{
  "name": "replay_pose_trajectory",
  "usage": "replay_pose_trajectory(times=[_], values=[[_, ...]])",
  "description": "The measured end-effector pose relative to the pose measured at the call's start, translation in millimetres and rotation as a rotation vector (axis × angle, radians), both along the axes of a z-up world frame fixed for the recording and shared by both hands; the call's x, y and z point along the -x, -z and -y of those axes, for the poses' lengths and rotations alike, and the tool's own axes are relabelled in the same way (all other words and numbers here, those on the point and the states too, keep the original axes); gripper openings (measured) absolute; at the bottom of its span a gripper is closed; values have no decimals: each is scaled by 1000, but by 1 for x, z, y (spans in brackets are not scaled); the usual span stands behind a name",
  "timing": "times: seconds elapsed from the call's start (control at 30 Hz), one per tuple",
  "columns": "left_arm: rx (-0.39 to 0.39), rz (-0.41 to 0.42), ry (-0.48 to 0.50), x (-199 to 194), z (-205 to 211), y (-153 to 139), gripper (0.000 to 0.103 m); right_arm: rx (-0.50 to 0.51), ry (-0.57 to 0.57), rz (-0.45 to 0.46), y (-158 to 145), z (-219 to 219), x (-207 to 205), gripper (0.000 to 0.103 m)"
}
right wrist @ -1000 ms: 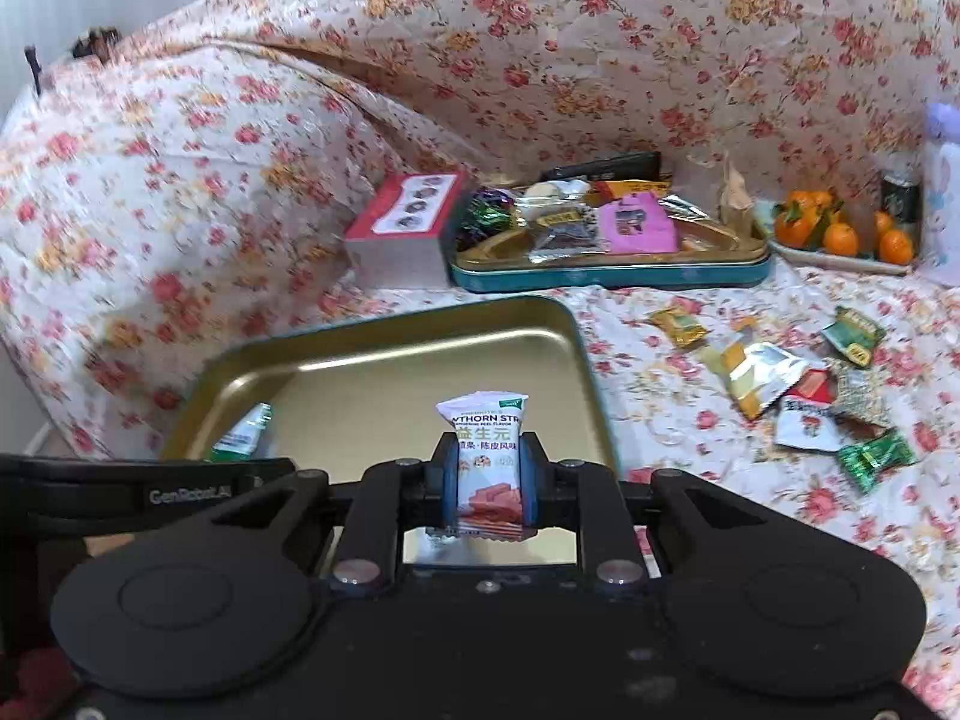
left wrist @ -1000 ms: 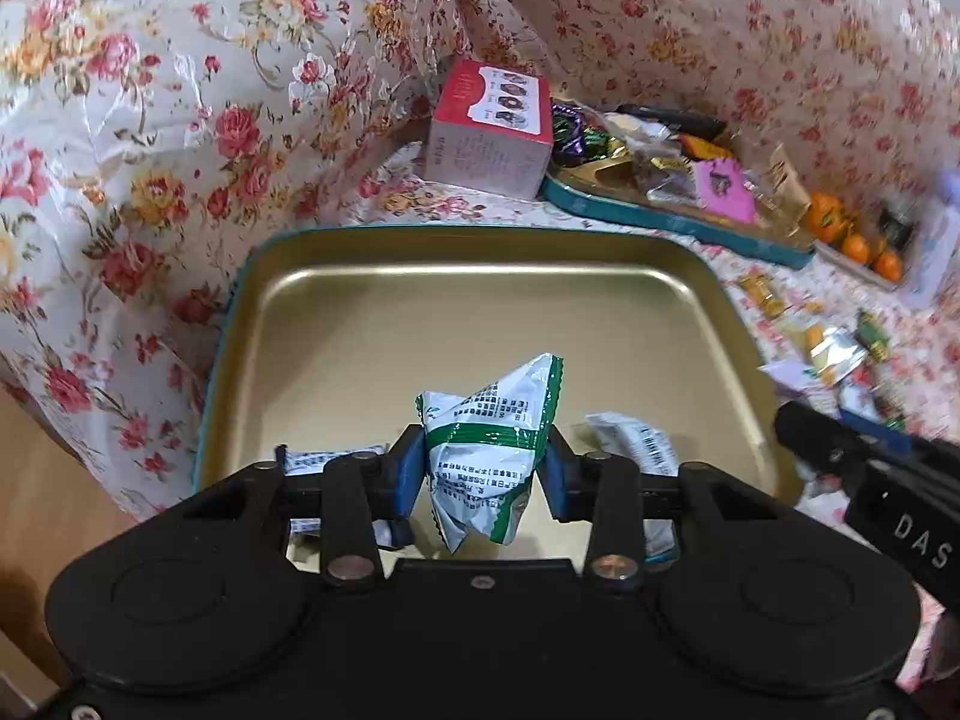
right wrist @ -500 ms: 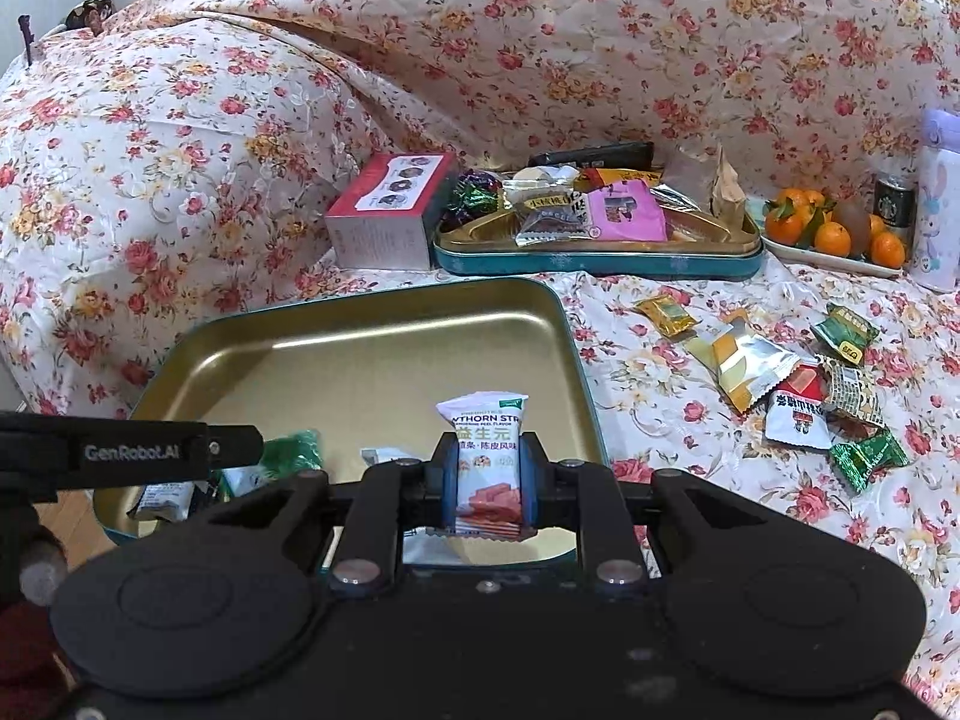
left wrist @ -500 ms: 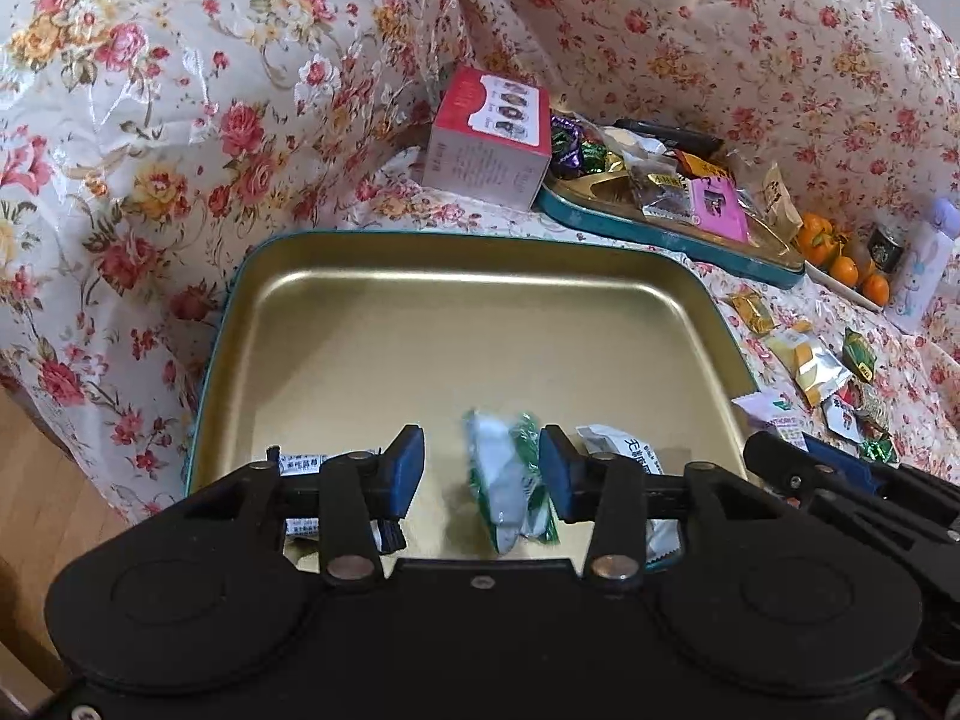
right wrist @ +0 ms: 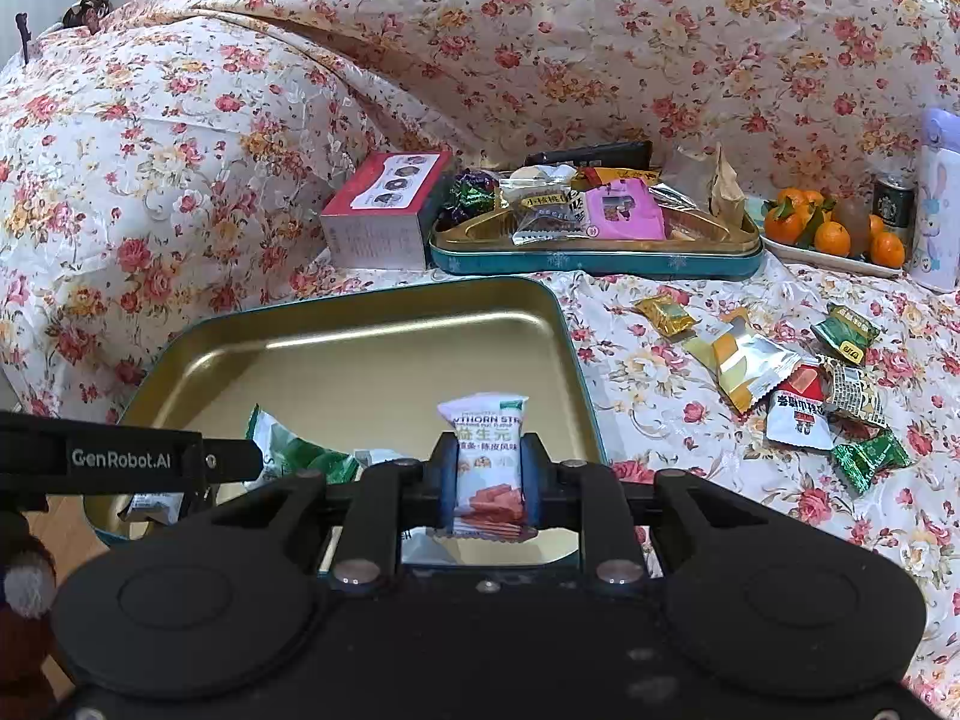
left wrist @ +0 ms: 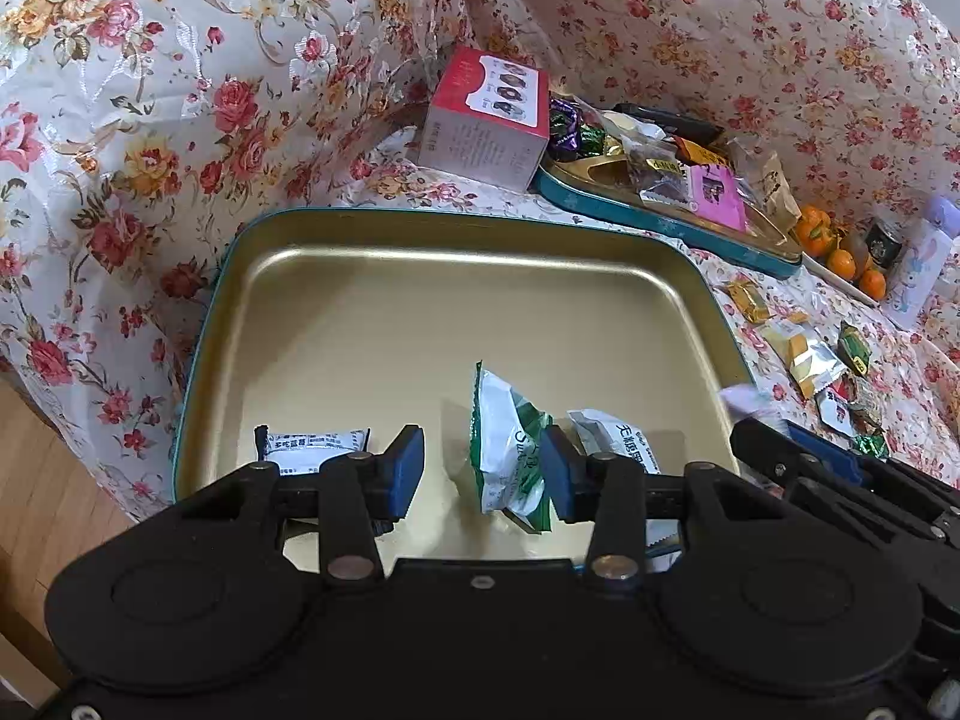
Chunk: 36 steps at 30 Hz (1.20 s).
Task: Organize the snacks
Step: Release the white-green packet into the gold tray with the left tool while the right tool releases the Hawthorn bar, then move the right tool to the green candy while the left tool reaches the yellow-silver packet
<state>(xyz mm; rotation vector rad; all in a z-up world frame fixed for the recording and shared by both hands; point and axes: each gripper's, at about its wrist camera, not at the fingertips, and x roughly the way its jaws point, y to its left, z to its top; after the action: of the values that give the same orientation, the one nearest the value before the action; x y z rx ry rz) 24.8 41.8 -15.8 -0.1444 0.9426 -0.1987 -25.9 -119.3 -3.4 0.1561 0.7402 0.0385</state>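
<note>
Over the gold tray (right wrist: 372, 324), the right tool (right wrist: 485, 474) pinches a hawthorn snack packet (right wrist: 487, 462) upright, long axis vertical, while the left tool (left wrist: 483, 468), jaws just spread, flanks a green-white packet (left wrist: 507, 444) standing on end.

Green-white snack packet (left wrist: 510, 450) lies crumpled in the gold tray (left wrist: 420, 300).

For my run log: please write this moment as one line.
left gripper: open, green-white packet released in gold tray | right gripper: holding hawthorn packet
</note>
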Motion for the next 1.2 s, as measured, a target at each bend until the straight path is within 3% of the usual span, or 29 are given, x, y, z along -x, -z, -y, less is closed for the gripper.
replay_pose_trajectory(times=[1.2], values=[[-125,38,-3,3,8,-4,50,3,-22,18,-10,-3,15,29]])
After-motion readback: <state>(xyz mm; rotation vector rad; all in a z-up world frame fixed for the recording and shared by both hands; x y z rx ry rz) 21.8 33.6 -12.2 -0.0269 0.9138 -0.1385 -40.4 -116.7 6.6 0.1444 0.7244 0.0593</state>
